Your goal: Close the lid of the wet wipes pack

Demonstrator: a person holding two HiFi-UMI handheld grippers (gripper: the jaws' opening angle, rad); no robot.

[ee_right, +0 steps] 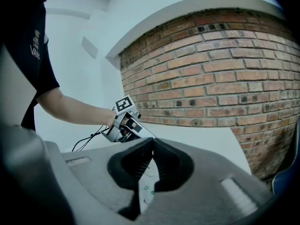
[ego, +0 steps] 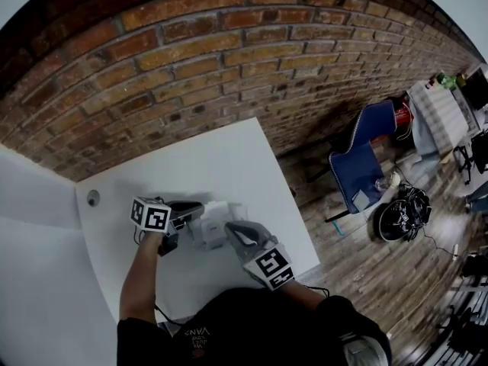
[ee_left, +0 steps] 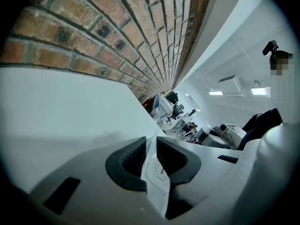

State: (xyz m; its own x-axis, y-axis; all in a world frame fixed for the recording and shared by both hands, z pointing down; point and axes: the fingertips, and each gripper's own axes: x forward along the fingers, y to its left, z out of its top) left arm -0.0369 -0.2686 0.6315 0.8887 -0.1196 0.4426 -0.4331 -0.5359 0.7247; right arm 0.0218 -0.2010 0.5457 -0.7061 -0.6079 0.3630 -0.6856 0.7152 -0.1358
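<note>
Now, at the left gripper: clamps a thin white lid flap between its ribbed pads, jaws set narrow with nothing but that sheet in the gap. Opposite, at the right gripper: pinches an edge of the wet wipes pack (white film with small green print), jaws nearly together on it. Places the pack squarely between the two grippers, above the white table, long axis running from one set of jaws to the other; cannot tell whether resting or lifted. Keeps the flap on the left gripper's side, so probably calls for carrying it across toward the right gripper and down onto the pack's top, right side serving as anchor. Makes the left hand the nearer one to the lid. As for pose: reaches in with the left forearm stretched out from the body, gripper tipped a little below level; meets it from the other side with the right gripper, likewise tipped slightly down, brick wall beyond both.
</note>
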